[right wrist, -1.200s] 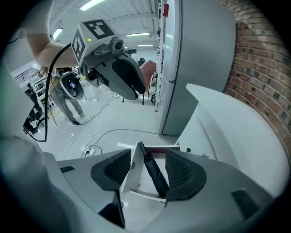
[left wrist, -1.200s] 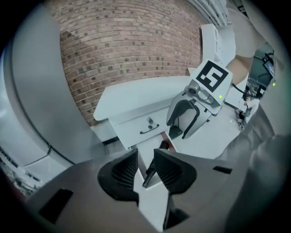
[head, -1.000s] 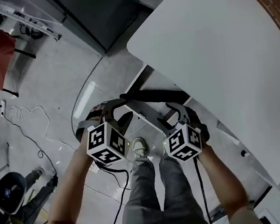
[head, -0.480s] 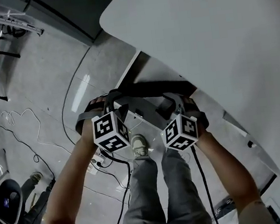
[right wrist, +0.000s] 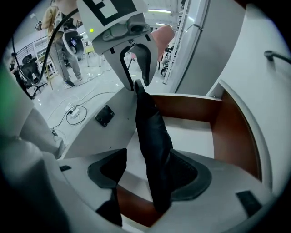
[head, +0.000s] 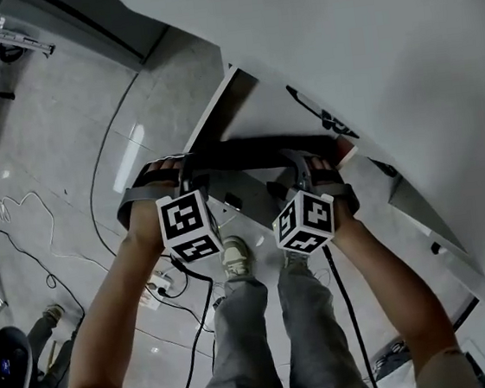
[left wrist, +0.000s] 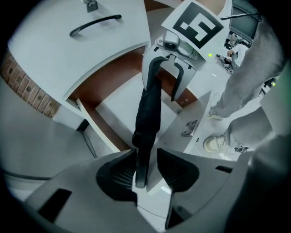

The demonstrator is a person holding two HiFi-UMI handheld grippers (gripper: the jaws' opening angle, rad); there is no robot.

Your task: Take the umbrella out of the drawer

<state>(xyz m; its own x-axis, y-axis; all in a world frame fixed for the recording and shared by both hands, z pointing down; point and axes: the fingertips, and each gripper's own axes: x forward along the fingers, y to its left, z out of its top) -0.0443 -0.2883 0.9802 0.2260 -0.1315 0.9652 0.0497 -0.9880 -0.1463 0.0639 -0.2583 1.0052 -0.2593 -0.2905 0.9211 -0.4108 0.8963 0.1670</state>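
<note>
A black folded umbrella [head: 251, 153] lies crosswise over the open drawer [head: 273, 116], which has a white bottom and brown inner walls [left wrist: 118, 82]. I cannot tell whether it rests on the bottom. My left gripper [head: 192, 172] has the thin end of the umbrella [left wrist: 148, 113] between its pads, with a gap showing beside it. My right gripper [head: 305, 169] straddles the thick end [right wrist: 152, 136]; its jaws are opening, and the umbrella leans on one pad with clear space to the other. Each gripper shows in the other's view, the right gripper [left wrist: 164, 77] and the left gripper [right wrist: 135, 68].
A white curved top [head: 365, 44] overhangs the drawer at the right. A closed drawer front with a dark handle [left wrist: 95, 23] sits above the open one. The person's legs and shoes [head: 236, 255] stand just before the drawer. Cables [head: 19, 214] trail on the floor at left.
Both grippers have come down with the umbrella towards the open drawer, which now fills more of the head view. The drawer itself has not moved.
</note>
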